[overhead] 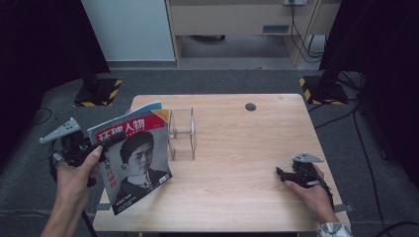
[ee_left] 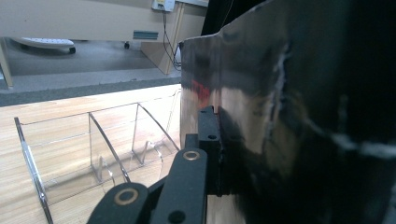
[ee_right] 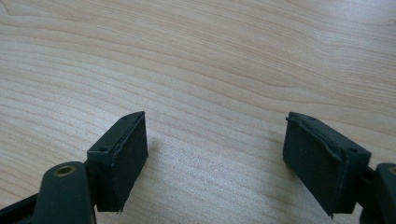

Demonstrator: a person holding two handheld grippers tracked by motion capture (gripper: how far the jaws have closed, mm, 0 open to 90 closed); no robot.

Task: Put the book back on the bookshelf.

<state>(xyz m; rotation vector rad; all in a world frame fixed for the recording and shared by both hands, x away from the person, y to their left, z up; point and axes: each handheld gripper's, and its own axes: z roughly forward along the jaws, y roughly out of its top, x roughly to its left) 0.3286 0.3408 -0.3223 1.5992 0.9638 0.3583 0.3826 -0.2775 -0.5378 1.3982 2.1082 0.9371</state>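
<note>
Left gripper [overhead: 106, 143] clamps a magazine [overhead: 134, 160] upright beside a clear rack [overhead: 182, 133] on the table [overhead: 237, 163]

Red-white mag [overhead: 134, 160] cover, clear rack [overhead: 182, 133], pale wood-grain table [overhead: 247, 168].

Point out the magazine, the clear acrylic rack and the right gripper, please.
magazine [overhead: 136, 160]: high view, on the portrait in the middle of its front cover.
clear acrylic rack [overhead: 182, 134]: high view, on its upright dividers near the table's left side.
right gripper [ee_right: 215, 161]: right gripper view, midway between its open fingertips, above bare tabletop.
</note>
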